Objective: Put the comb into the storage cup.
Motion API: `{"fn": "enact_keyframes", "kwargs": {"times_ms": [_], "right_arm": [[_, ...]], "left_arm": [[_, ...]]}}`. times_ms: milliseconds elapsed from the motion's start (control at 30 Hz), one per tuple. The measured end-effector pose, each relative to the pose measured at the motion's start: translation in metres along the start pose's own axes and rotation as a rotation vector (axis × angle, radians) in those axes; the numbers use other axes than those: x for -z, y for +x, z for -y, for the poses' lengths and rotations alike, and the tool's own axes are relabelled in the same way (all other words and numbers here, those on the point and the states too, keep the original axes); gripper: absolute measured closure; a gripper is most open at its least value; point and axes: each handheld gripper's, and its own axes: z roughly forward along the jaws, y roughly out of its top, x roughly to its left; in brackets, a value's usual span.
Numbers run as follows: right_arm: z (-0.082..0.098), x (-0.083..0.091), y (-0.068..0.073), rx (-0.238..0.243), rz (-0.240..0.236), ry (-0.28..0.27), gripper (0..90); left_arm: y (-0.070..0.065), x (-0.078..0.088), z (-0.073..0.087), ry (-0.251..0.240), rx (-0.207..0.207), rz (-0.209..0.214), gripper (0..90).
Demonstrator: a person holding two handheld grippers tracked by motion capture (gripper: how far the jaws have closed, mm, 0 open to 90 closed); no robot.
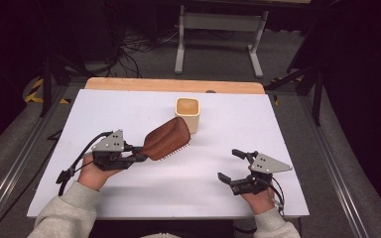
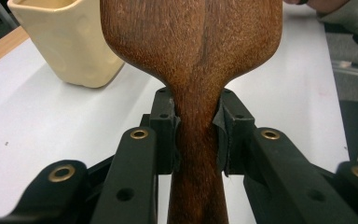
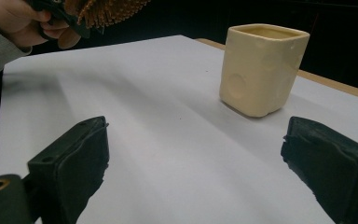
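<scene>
The wooden hairbrush, judged stiff and light, is clamped at its narrow neck by the left tool beside the cream cup, while the right tool is held agape.

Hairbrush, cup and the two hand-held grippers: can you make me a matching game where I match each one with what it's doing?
Things:
1. hairbrush
2. cup
3. left hand-held gripper
4. right hand-held gripper

States:
A. open, holding nothing
B. standing upright on the white table
C. shut on a wooden handle
D. brown, gripped by its handle, bristles facing down

Pairs: 1-D, 2-B, 3-C, 4-A
</scene>
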Motion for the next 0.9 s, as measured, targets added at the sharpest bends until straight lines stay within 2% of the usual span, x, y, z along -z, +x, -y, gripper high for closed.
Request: {"fn": "enact_keyframes", "kwargs": {"times_ms": [100, 233, 367, 400, 467, 567, 800, 900], "right_arm": [[0.0, -0.001, 0.001, -0.002, 0.0, -0.001, 7.3], [0.0, -0.001, 0.001, -0.003, -0.002, 0.0, 7.3], [0.0, -0.002, 0.002, -0.003, -0.008, 0.003, 7.3], [0.0, -0.003, 0.002, -0.002, -0.006, 0.006, 7.3], [0.0, -0.003, 0.002, -0.001, -0.006, 0.004, 7.3], [-0.001, -0.004, 0.003, 0.001, -0.014, 0.005, 7.3], [-0.006, -0.008, 0.007, 0.013, -0.029, 0.007, 7.0], [-0.01, -0.011, 0.008, 0.016, -0.039, 0.009, 6.1]], "left_arm": [[-0.004, -0.002, 0.007, -0.046, 0.031, -0.008, 72.7], [-0.01, -0.003, 0.013, -0.102, 0.039, -0.015, 72.7], [-0.013, -0.005, 0.018, -0.15, 0.056, 0.002, 72.7], [-0.013, -0.005, 0.018, -0.152, 0.051, -0.008, 72.7], [-0.013, -0.006, 0.02, -0.163, 0.063, 0.0, 72.6], [-0.014, -0.008, 0.025, -0.201, 0.083, -0.001, 72.6], [-0.019, -0.012, 0.027, -0.182, 0.075, -0.062, 72.7], [-0.02, -0.013, 0.027, -0.169, 0.066, -0.067, 72.6]]}}
